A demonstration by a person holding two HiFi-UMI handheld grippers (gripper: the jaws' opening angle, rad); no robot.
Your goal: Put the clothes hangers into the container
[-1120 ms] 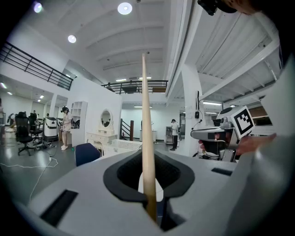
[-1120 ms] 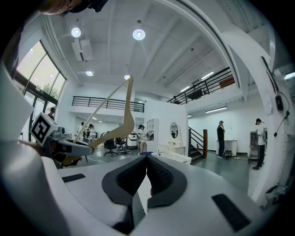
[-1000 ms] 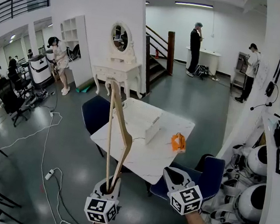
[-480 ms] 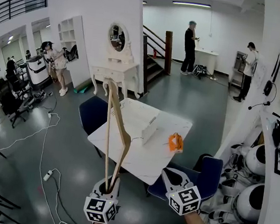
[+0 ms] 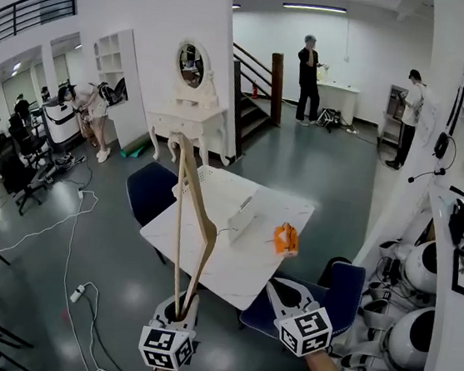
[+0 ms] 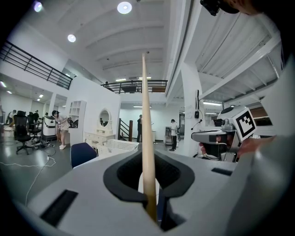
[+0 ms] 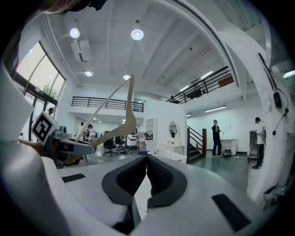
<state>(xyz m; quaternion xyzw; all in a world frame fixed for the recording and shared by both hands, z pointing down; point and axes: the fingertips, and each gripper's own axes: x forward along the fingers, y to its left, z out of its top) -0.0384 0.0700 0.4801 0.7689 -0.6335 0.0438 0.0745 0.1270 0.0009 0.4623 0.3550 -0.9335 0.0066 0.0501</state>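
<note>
While both grippers are held out low in front of the person and pointed ahead at close to level, the left gripper [image 5: 181, 306] sits at 6 o'clock in the head view and the right gripper [image 5: 278, 289] at 5 o'clock, just beside it but apart. A bare forearm shows behind the right one.

The left claw is nearly closed, pinching one end of a pale wooden clothes hanger [image 5: 180, 216]. The hanger is smooth and slim. It has a straight bar and a curved shoulder piece that meet again at the far tip, and it rises steeply from the jaws toward 12 o'clock. The right claw's ribbed black pads meet, with nothing between them.

Each gripper has a grey moulded body and a cube printed with black-and-white square markers.

The container [image 5: 215, 183], a white perforated plastic basket, stands at 11 o'clock on a white marble-look table [image 5: 242, 274] well ahead of the grippers. A small orange object [image 5: 285, 239] lies at the table's 3 o'clock edge, and a blue chair [image 5: 149, 192] stands at its 9 o'clock side.
</note>
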